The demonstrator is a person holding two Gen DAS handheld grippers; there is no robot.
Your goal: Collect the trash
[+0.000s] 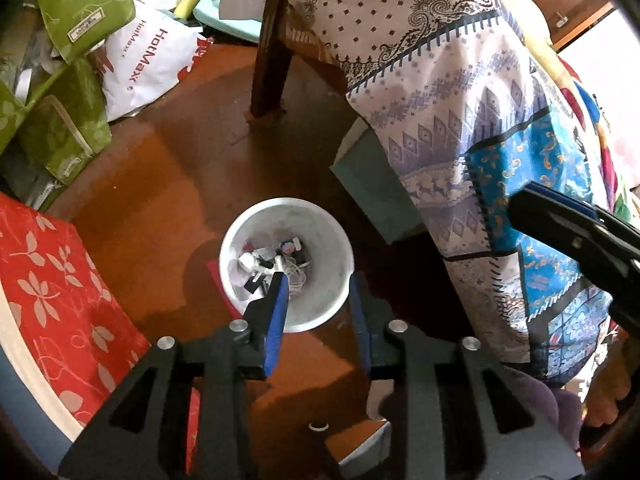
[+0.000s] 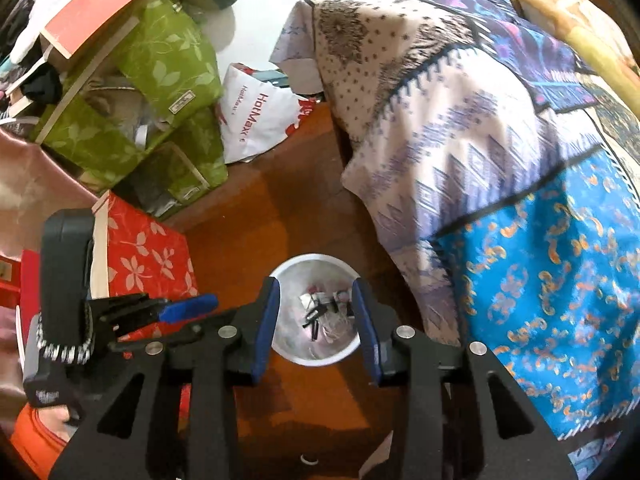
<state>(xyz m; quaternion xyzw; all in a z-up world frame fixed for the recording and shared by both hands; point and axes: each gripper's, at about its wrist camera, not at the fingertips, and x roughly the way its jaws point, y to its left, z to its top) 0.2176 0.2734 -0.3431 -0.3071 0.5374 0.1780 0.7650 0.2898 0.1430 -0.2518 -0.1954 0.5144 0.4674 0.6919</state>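
A round white trash bin (image 1: 328,240) stands on the brown floor, holding several small white and dark scraps of trash (image 1: 276,264). My left gripper (image 1: 318,280) hangs above the bin's near rim, open, with nothing between its blue pads. In the right wrist view the same bin (image 2: 320,356) lies straight below my right gripper (image 2: 314,286), which is open too and empty; the trash (image 2: 324,312) shows between its fingers. The right gripper's body (image 1: 580,236) enters the left view at the right edge, and the left gripper (image 2: 188,306) shows at the left of the right wrist view.
A bed draped in a patterned white and blue cloth (image 1: 460,120) fills the right side, with its wooden leg (image 1: 272,60) behind the bin. Green leaf-print bags (image 1: 76,12), a white HotMax bag (image 1: 148,60) and a red floral box (image 1: 52,292) crowd the left.
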